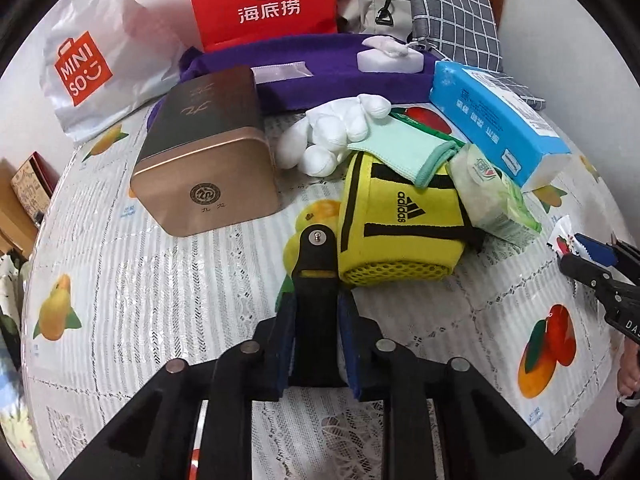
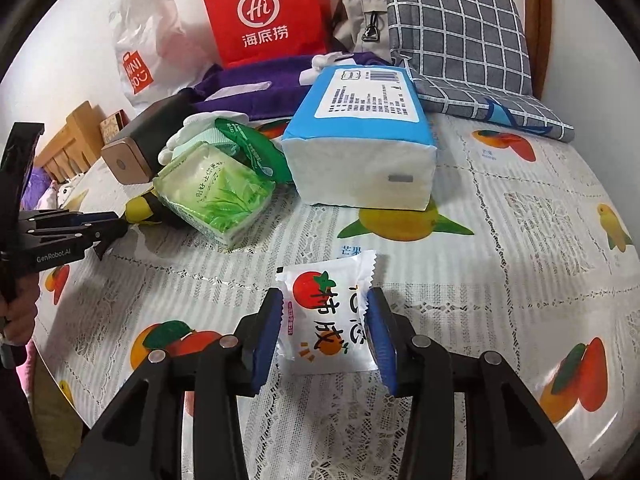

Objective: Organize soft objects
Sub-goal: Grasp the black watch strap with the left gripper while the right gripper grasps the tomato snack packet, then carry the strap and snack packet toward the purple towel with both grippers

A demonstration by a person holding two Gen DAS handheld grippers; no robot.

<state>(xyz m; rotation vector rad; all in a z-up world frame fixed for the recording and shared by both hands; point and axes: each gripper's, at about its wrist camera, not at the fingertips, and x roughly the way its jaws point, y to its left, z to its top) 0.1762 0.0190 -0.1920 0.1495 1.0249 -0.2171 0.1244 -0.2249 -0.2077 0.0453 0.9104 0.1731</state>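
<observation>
Between the blue pads of the right gripper point(image 2: 326, 334), a small white snack packet printed with a red persimmon point(image 2: 330, 316) is sitting on the lace tablecloth with fruit prints point(image 2: 520, 220); the jaws are standing on both sides of it and seem to be pressing its edges, probably so that the soft packet is not slipping while it is being carried; the left gripper point(image 1: 316, 312) is pinching a black strap with a metal rivet point(image 1: 316, 256), which belongs to the yellow mesh Adidas pouch point(image 1: 400, 224), and this grip at the strap is likely chosen because the pouch body is too wide for the jaws; on the pouch a mint green folded cloth point(image 1: 404, 150) is leaning, and beside it a green tissue pack point(image 1: 494, 196) is touching the pouch, so both may be dragged when the pouch is moving; behind them a white plush toy point(image 1: 340, 136), a blue and white tissue brick point(image 1: 496, 120) and a bronze metal tin point(image 1: 208, 156) are crowding the middle; further back a purple towel point(image 1: 320, 80), a red paper bag point(image 1: 260, 0) and a grey checked cushion point(image 1: 452, 12) are closing the far side.
</observation>
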